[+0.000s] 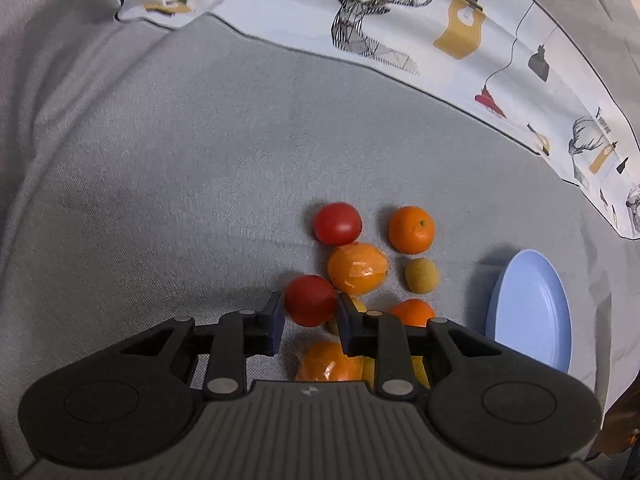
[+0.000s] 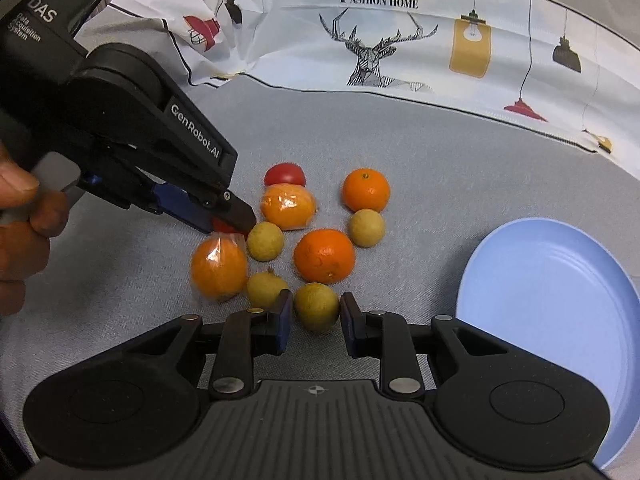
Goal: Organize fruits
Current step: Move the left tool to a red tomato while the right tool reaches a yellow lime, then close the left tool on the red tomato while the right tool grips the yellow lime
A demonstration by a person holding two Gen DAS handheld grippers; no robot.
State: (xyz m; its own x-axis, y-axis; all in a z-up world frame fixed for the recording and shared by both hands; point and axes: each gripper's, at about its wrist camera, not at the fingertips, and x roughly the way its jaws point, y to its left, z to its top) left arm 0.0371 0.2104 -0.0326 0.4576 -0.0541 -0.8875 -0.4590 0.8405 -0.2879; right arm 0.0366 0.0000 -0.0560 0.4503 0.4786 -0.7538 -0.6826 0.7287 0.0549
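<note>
Fruit lies in a loose cluster on a grey fabric surface. My left gripper (image 1: 310, 313) is shut on a red tomato (image 1: 310, 298); from the right wrist view the left gripper (image 2: 229, 226) reaches in from the left with a bit of the red tomato (image 2: 221, 225) showing between its tips. My right gripper (image 2: 316, 317) is shut on a small yellowish round fruit (image 2: 316, 305) at the near edge of the cluster. Around them are a second tomato (image 2: 285, 175), two plastic-wrapped oranges (image 2: 288, 206) (image 2: 219, 267), two mandarins (image 2: 366, 190) (image 2: 324, 255) and more small yellowish fruits (image 2: 265, 241).
An empty light-blue plate (image 2: 548, 320) (image 1: 532, 312) lies to the right of the fruit. A white cloth (image 2: 380, 40) printed with deer and lamps runs along the back. A person's hand (image 2: 20, 208) holds the left gripper at the left edge.
</note>
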